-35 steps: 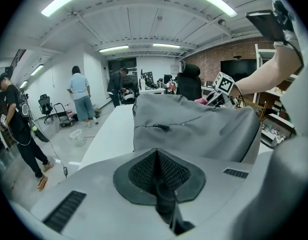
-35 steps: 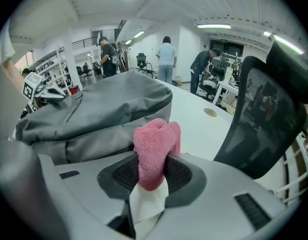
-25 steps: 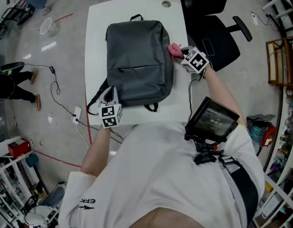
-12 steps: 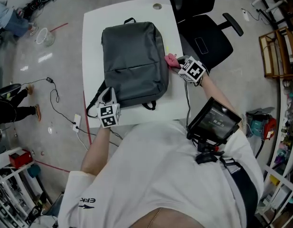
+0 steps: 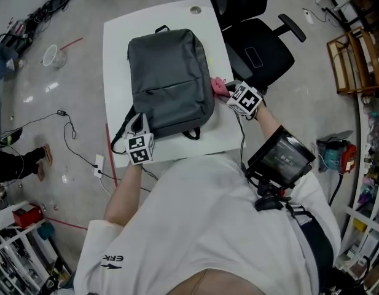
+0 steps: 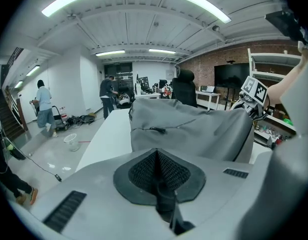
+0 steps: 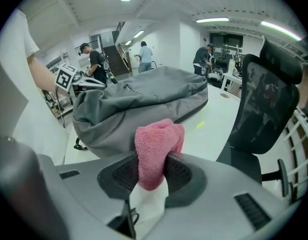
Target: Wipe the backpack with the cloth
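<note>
Head view: a soft grey fabric backpack (image 5: 171,82) lies centred on the white tabletop (image 5: 115,48), and my right gripper (image 5: 225,91) clamps a limp pink terry cloth (image 5: 218,85) at its right side. My left gripper (image 5: 139,123), closed and empty, could steady the yielding near-left corner.

- You stood at a white table (image 5: 115,54) with a round hole (image 5: 195,10) near its far edge.
- A black chair (image 5: 263,48) sat just beside the table's right side.
- A screen (image 5: 280,158) hung at your chest.
- On the floor to your left lay a bucket (image 5: 52,55), a cable (image 5: 69,128) and a power strip (image 5: 97,163).
- A wooden rack (image 5: 355,60) stood at the far right.
- Across the room, a person (image 6: 44,109) stood by the wall, and a dark TV (image 6: 232,85) hung on brick.
</note>
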A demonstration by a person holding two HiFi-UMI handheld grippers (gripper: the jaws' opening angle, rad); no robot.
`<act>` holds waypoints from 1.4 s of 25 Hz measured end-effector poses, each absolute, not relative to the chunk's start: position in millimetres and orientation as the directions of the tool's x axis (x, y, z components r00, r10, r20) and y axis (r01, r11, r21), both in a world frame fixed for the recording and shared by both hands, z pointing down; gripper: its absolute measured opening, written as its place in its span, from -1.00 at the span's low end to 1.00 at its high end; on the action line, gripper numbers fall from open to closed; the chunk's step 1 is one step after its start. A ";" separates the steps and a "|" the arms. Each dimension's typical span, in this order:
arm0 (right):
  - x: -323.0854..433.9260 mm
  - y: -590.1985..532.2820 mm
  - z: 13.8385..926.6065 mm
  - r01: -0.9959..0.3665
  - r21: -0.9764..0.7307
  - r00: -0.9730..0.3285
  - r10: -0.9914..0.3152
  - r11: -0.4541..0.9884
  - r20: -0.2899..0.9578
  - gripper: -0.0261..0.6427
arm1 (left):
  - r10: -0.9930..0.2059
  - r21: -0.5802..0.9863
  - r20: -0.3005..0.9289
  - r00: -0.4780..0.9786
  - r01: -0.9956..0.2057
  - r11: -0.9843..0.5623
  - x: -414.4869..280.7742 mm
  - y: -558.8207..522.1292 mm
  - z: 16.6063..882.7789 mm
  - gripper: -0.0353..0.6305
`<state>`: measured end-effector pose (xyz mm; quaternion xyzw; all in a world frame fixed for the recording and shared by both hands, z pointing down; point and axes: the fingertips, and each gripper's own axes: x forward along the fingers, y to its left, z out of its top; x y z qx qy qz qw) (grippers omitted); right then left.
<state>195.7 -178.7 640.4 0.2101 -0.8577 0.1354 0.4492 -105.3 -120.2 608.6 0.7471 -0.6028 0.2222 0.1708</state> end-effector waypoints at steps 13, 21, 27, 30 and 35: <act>190.9 -122.2 635.4 -0.482 -0.064 -0.501 -0.215 0.874 0.838 -0.57 | -0.824 0.004 0.524 0.217 -0.968 -0.253 -104.2 -111.3 599.6 -0.88; 183.1 -95.9 632.8 -0.475 -0.079 -0.511 -0.201 0.876 0.836 -0.57 | -0.822 0.013 0.517 0.240 -0.962 -0.272 -103.1 -112.7 600.5 -0.88; 173.1 -81.1 632.4 -0.471 -0.092 -0.517 -0.190 0.877 0.834 -0.57 | -0.812 0.026 0.524 0.255 -0.958 -0.284 -102.5 -115.6 606.7 -0.88; 168.8 -76.6 631.0 -0.472 -0.112 -0.535 -0.184 0.874 0.825 -0.57 | -0.810 0.029 0.526 0.259 -0.957 -0.287 -102.5 -116.3 607.8 -0.88; 175.9 -79.7 632.7 -0.475 -0.093 -0.519 -0.192 0.875 0.833 -0.57 | -0.808 0.031 0.527 0.263 -0.956 -0.290 -103.6 -116.5 614.0 -0.88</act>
